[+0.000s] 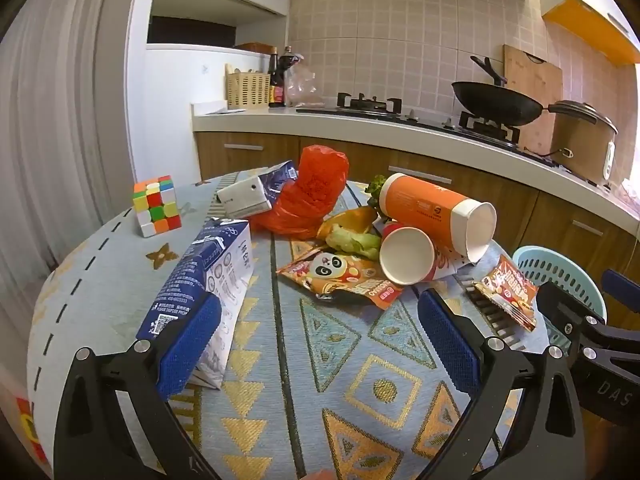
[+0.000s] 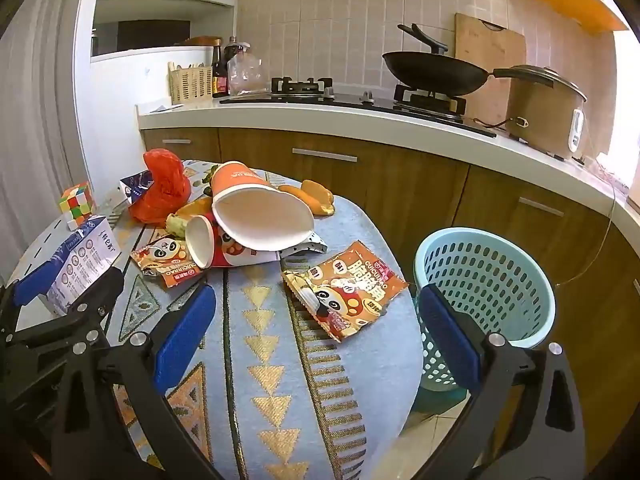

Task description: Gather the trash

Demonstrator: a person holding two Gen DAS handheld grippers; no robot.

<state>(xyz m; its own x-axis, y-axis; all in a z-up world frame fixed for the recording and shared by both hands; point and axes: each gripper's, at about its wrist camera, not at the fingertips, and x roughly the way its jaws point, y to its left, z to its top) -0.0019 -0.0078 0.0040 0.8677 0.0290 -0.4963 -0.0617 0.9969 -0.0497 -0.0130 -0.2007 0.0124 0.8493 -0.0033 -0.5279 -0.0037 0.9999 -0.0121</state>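
Trash lies on a round table with a patterned cloth (image 1: 320, 360). A blue-and-white milk carton (image 1: 208, 276) lies by my left gripper's left finger. Two paper cups (image 1: 436, 216) lie on their sides beside a red plastic bag (image 1: 312, 192), lettuce (image 1: 352, 240) and a panda snack wrapper (image 1: 344, 276). A second snack wrapper (image 2: 348, 288) lies near the table's right edge, just ahead of my right gripper (image 2: 316, 336). My left gripper (image 1: 320, 340) is open and empty above the cloth. My right gripper is open and empty too. A light blue basket (image 2: 488, 280) stands on the floor at the right.
A Rubik's cube (image 1: 157, 205) sits at the table's far left. A second carton (image 1: 256, 192) lies behind the red bag. Orange peel (image 2: 316, 196) lies behind the cups. Kitchen counter with wok (image 2: 432, 72) and rice cooker (image 2: 544, 112) runs behind.
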